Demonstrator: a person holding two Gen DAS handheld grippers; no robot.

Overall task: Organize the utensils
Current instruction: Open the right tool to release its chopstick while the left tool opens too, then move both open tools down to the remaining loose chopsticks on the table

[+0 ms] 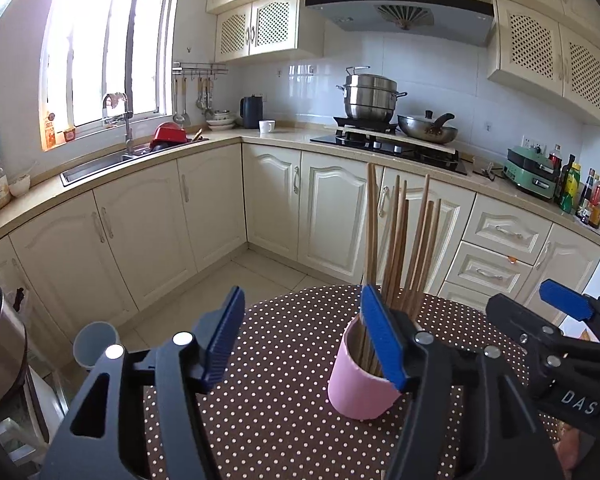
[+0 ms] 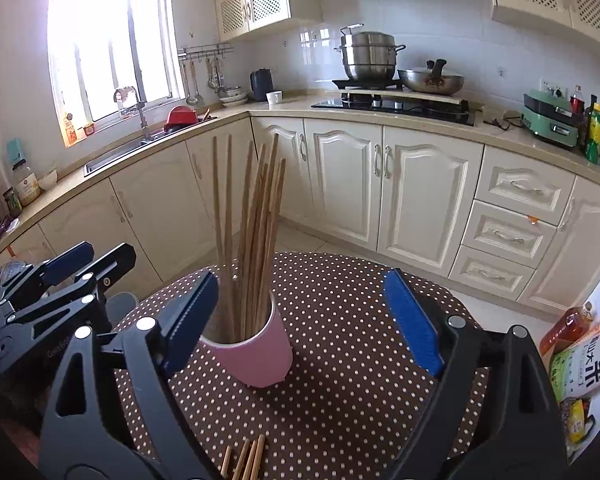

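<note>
A pink cup stands upright on the dotted bench, and a bundle of wooden chopsticks is held in it, fanned out and leaning toward 1 o'clock. In the right wrist view, a few loose chopsticks are seen lying flat on the bench at 6 o'clock, at the near edge of the picture; these appear not yet sorted.

The right tongs are open wide and nothing is gripped; the cup is seen just past the left pad, toward 10 o'clock from the middle of the gap. The left tongs are open as well and empty; in the left wrist view the cup is partly covered by the right pad, so it cannot be told whether the pad touches the rim. Each pair of tongs is visible at the side of the other view, so both are judged to be close together.

Several risks can be named. The cup is tall with its load and top-heavy; if its rim or the standing sticks are bumped by a pad, the cup could be tipped and the bundle spilled over the bench. The loose chopsticks are thin and lie flat, so only one or two may be caught when they are pinched, or they may roll off the near edge. The two pairs of tongs could also be knocked together, because little room is left between them. When more sticks are lowered in, they could be caught on the crowded tops and pushed outside the cup.
</note>
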